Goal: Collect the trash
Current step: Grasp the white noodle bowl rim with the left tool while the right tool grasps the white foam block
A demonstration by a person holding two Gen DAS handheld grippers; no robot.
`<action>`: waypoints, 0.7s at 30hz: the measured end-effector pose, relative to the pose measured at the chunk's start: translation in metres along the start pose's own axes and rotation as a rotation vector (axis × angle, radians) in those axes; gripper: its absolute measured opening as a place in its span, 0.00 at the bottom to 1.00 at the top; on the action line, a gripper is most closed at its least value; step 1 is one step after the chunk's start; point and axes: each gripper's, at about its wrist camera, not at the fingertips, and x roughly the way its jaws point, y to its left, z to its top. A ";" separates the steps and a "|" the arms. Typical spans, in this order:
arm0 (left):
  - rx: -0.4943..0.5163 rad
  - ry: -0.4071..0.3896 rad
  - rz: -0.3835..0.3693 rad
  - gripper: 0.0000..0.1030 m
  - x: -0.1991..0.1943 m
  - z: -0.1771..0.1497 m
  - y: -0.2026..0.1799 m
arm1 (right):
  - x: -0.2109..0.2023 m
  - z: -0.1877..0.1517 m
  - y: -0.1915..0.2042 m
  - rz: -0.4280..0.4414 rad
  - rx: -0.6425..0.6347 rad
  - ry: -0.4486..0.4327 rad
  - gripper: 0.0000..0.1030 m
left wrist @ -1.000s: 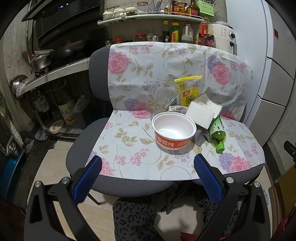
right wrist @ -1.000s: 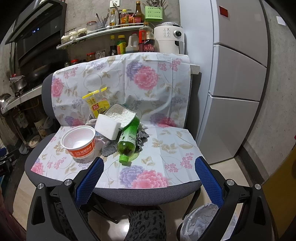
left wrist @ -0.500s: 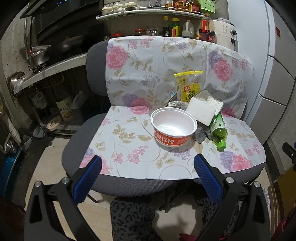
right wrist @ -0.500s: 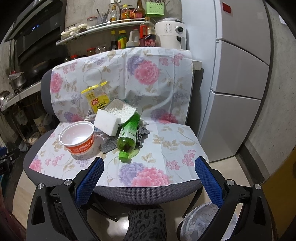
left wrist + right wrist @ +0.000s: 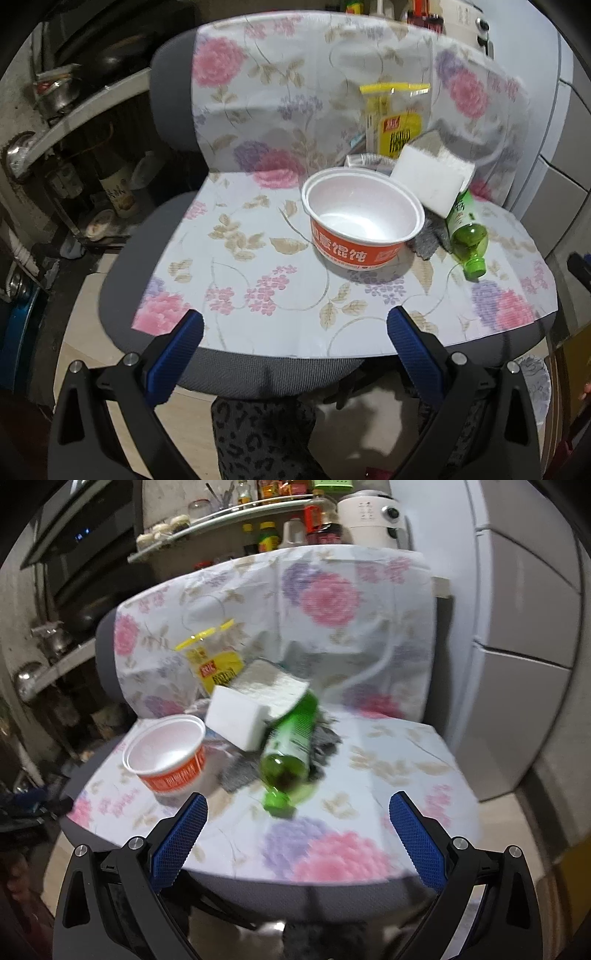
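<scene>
Trash lies on a chair covered with a floral cloth (image 5: 258,266). An orange and white paper bowl (image 5: 364,223) (image 5: 168,751) stands empty. Beside it are a white foam box (image 5: 428,181) (image 5: 238,716), a green plastic bottle (image 5: 465,232) (image 5: 291,746) lying on its side, a yellow snack bag (image 5: 395,125) (image 5: 216,664) and a grey rag (image 5: 240,771). My left gripper (image 5: 295,328) is open and empty, in front of the seat edge before the bowl. My right gripper (image 5: 297,810) is open and empty, just short of the bottle's cap.
A white-lined trash bin (image 5: 532,387) stands on the floor under the chair's right front corner. A fridge (image 5: 524,609) is to the right. A stove counter with pots (image 5: 55,99) is to the left. A shelf of bottles and jars (image 5: 258,513) runs behind the chair.
Both grippers have moved forward and closer to the chair. The bowl and bottle now look larger. Nothing on the seat has moved.
</scene>
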 end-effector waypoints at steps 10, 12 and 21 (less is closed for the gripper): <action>-0.011 0.008 0.023 0.94 0.053 0.027 0.007 | 0.060 0.028 0.025 0.099 -0.069 -0.005 0.94; -0.034 0.006 -0.026 0.94 0.060 0.035 0.009 | 0.075 0.034 0.027 0.126 -0.078 -0.009 0.94; -0.036 -0.035 -0.072 0.86 0.081 0.067 0.001 | 0.131 0.059 0.027 0.198 -0.098 0.003 0.57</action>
